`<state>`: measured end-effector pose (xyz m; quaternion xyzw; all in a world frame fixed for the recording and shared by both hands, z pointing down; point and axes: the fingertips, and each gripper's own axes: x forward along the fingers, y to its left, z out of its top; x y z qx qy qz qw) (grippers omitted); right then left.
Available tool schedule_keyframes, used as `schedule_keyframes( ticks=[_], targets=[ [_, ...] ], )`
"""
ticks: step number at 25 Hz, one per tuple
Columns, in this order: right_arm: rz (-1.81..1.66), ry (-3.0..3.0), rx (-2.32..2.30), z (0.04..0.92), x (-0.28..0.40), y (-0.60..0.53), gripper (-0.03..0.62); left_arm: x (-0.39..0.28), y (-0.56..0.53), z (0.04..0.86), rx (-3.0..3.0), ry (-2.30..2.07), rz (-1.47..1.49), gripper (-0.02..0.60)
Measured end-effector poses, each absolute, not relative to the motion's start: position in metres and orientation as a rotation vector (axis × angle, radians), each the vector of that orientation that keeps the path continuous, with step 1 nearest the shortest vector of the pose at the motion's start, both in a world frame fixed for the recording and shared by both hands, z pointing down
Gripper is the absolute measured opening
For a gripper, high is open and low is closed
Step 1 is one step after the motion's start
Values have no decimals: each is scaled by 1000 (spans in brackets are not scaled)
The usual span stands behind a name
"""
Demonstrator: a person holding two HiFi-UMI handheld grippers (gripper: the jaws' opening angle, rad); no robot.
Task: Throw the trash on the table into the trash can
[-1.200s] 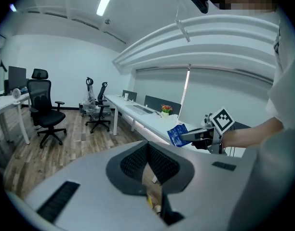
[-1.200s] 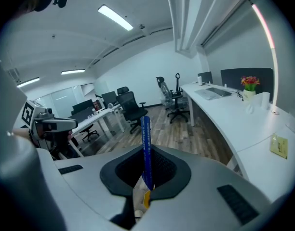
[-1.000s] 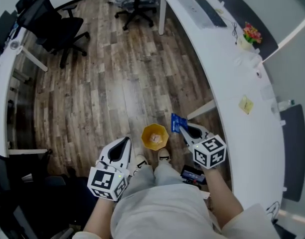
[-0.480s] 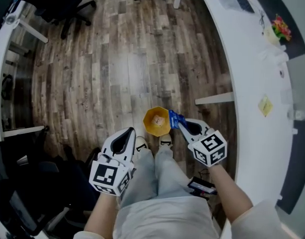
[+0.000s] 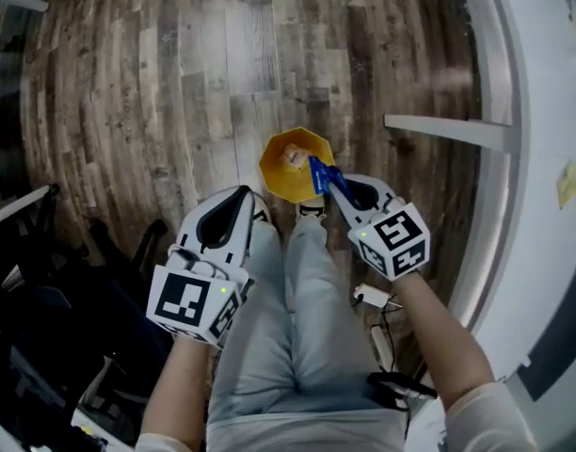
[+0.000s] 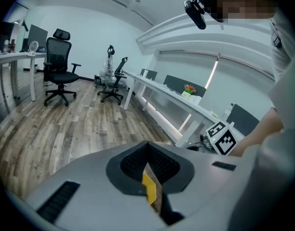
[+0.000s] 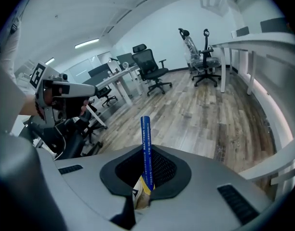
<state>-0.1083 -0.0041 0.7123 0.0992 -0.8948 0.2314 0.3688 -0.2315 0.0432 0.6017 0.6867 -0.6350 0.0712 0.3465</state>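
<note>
The right gripper (image 5: pixel 337 189) is clenching a blue wrapper (image 5: pixel 320 173), whose free end is poking out ahead of its jaws, over the yellow trash can (image 5: pixel 272 172). The left gripper (image 5: pixel 241 194) is pinching a yellow scrap (image 6: pixel 149 189), the can lying just ahead to its right. The drop seems due: releasing the right jaws over the opening, then bringing the left gripper across.

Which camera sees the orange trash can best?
The head view: it looks straight down into the trash can standing on the floor. Neither the left gripper view nor the right gripper view shows it at all.
</note>
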Motion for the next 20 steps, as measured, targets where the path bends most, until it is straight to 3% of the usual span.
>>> schedule_keyframes(
  ticks=[14, 15, 17, 20],
  targets=[
    [457, -2095, 325, 964, -104, 7, 41, -228, 58, 800, 1715, -1584, 232, 0],
    [434, -2066, 326, 975, -103, 7, 55, -227, 61, 806, 1707, -1580, 231, 0],
    [415, -2010, 313, 992, -100, 11, 259, -225, 67, 814, 1695, -1575, 230, 0],
    [389, -1979, 300, 1000, -98, 14, 285, -224, 73, 815, 1688, -1569, 229, 0]
  ],
)
